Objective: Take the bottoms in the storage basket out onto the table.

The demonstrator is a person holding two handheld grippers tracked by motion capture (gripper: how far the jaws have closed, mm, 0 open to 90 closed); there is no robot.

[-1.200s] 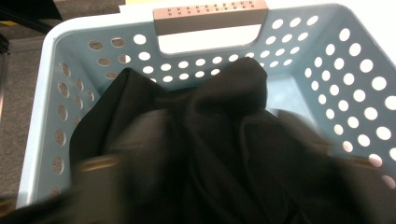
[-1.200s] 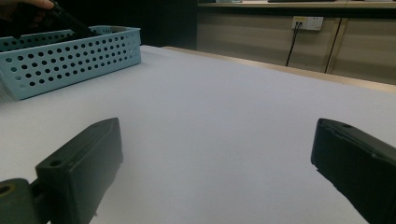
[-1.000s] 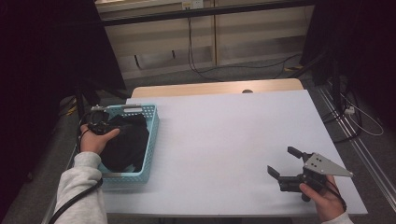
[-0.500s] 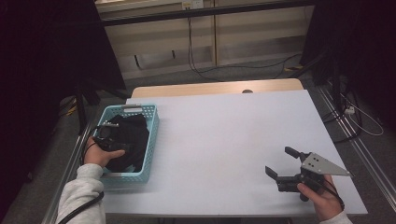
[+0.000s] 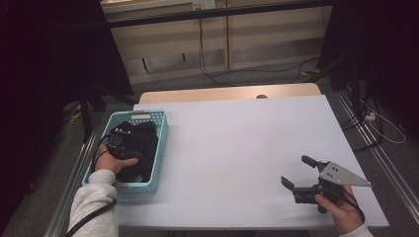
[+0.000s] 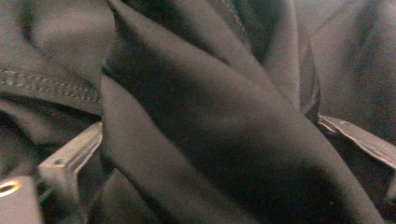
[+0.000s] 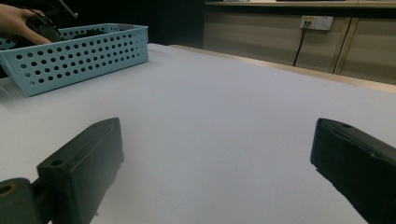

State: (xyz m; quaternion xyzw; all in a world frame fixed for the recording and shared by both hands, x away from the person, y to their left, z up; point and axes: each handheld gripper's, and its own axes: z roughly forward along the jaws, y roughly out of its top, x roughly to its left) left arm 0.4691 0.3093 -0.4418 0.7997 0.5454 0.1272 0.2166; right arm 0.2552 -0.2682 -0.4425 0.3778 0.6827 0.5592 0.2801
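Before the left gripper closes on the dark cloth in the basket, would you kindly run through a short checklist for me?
1. Left gripper down in the blue basket: ok.
2. Its jaws apart, having just been opening: ok.
3. Fold of the black cloth between the jaws: ok, the left gripper view shows it bulging there.
4. Only one layer caught: cannot tell.
5. Basket resting fully on the white table: cannot tell, it sits at the left edge.
6. Right gripper open, away from the basket: ok.
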